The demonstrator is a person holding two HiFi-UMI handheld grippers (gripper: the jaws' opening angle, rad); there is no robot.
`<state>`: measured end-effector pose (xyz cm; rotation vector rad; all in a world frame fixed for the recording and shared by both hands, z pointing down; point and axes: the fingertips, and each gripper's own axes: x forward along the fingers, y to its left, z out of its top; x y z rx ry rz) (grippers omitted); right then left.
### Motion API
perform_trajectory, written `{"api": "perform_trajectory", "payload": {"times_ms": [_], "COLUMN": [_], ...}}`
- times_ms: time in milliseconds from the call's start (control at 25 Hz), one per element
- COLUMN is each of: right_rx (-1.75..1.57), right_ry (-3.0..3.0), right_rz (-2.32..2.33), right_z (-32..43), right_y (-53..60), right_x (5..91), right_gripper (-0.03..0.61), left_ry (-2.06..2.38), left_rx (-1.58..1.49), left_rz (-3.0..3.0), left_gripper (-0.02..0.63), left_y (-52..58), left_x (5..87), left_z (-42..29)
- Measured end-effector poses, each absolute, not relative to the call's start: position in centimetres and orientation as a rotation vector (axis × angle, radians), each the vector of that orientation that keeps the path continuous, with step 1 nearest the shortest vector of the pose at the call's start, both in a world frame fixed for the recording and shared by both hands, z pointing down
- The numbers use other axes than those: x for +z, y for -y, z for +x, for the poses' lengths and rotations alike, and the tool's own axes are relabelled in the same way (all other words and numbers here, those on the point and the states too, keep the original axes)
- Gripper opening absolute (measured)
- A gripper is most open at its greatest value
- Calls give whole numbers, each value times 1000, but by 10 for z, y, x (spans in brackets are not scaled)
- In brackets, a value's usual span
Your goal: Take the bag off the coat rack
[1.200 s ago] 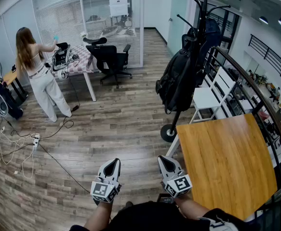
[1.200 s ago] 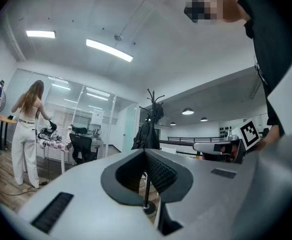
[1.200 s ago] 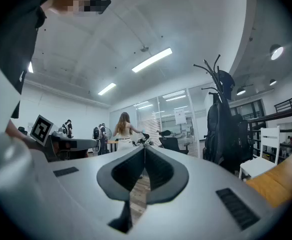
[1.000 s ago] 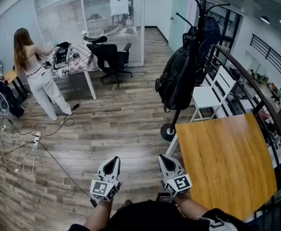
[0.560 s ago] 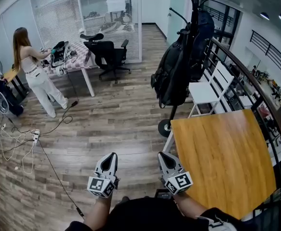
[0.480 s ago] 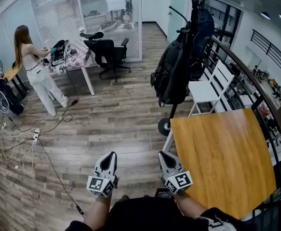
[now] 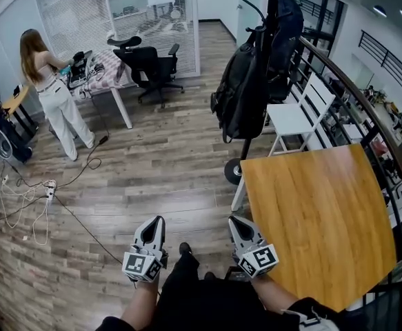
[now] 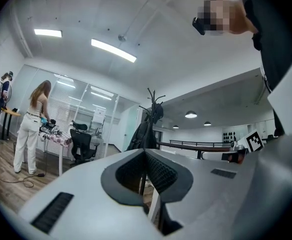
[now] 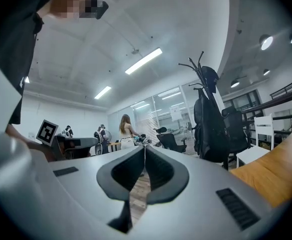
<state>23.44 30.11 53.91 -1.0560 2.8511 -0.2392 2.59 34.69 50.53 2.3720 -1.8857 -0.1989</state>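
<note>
Bag (image 7: 240,92), black, hangs on coat rack (image 7: 270,5), which stands upright on the floor (image 7: 159,171) just past the far corner of the wooden counter (image 7: 318,219). White chair (image 7: 292,119) beside the rack. Left gripper (image 7: 156,221) and right gripper (image 7: 237,221): both clenched, nothing between the jaws, held low near the body, well apart from the bag. Person (image 7: 56,95) stands far left.

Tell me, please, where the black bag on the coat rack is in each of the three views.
Head view: black bag, upper centre-right, on the coat rack.
Left gripper view: the bag, near the centre.
Right gripper view: the bag, right of centre.
Shared landmark: the standing person, left of the bag everywhere.
</note>
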Motion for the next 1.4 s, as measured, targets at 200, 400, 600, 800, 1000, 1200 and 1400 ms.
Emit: {"api": "perform_trajectory", "payload": {"times_ms": [200, 400, 600, 800, 1000, 1200, 1400], "right_rx": [-252, -251, -237, -217, -208, -185, -169], "right_ry": [-2867, -2882, -2858, -2870, -2855, -2832, -2823], "right_rz": [-1088, -1122, -1180, -1187, -1211, -1256, -1300], "right_z": [236, 224, 202, 162, 126, 110, 106], "right_y": [-288, -243, -186, -136, -84, -46, -13], "right_x": [546, 551, 547, 536, 526, 521, 518], "right_gripper": [32, 32, 32, 32, 32, 32, 32], "left_ry": [1824, 1760, 1719, 1692, 1672, 1606, 1514], "left_rx": [-171, -147, -160, -161, -185, -203, -249], "left_rz": [2391, 2422, 2443, 2467, 2449, 2517, 2545], "left_gripper": [15, 15, 15, 15, 15, 15, 15], "left_y": [-322, -270, -216, -162, -108, -69, -34], "left_x": [532, 536, 540, 533, 523, 525, 517], "left_z": [31, 24, 0, -38, -74, -94, -96]}}
